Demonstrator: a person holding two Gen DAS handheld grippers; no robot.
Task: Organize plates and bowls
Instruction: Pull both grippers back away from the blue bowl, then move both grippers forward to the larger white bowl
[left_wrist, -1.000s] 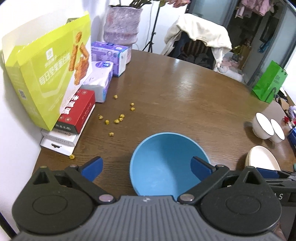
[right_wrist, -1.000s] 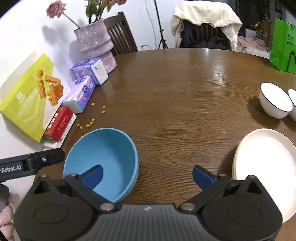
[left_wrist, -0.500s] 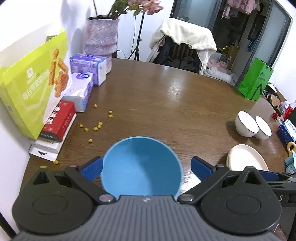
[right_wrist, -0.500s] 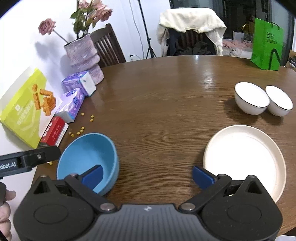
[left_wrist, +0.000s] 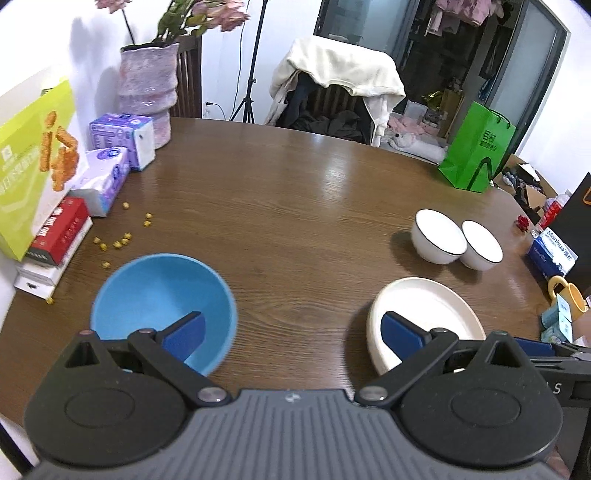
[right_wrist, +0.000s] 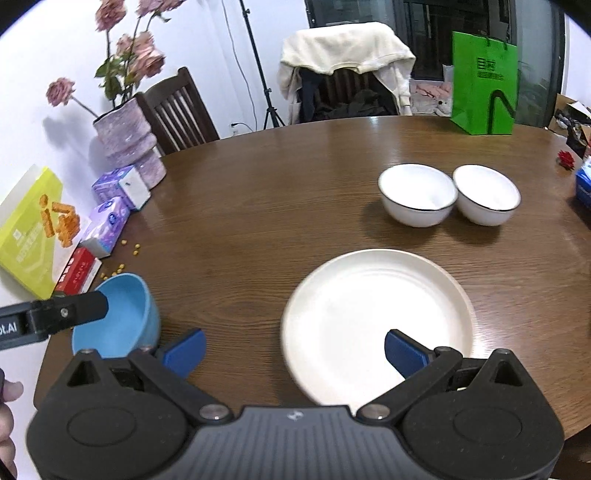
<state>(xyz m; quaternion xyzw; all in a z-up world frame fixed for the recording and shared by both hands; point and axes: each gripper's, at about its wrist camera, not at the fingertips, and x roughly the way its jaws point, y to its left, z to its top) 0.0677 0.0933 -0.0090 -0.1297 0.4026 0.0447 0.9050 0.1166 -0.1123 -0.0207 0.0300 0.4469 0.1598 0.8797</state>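
Note:
A blue bowl stands empty on the brown table's near left; it shows in the right wrist view too. A white plate lies on the near right, also visible from the left wrist. Two white bowls with dark rims sit side by side behind the plate. My left gripper is open, its left finger over the blue bowl's near rim. My right gripper is open too, with its right finger above the plate's near edge. Neither holds anything.
Along the left edge stand a yellow snack box, a red box, purple tissue packs and a pink vase. Yellow crumbs lie near them. A green bag stands far right, a yellow mug near right.
Both grippers have pulled back and swung to the right. The blue bowl has slid to the left of both views and the plate has come under the right gripper. Both stayed open.

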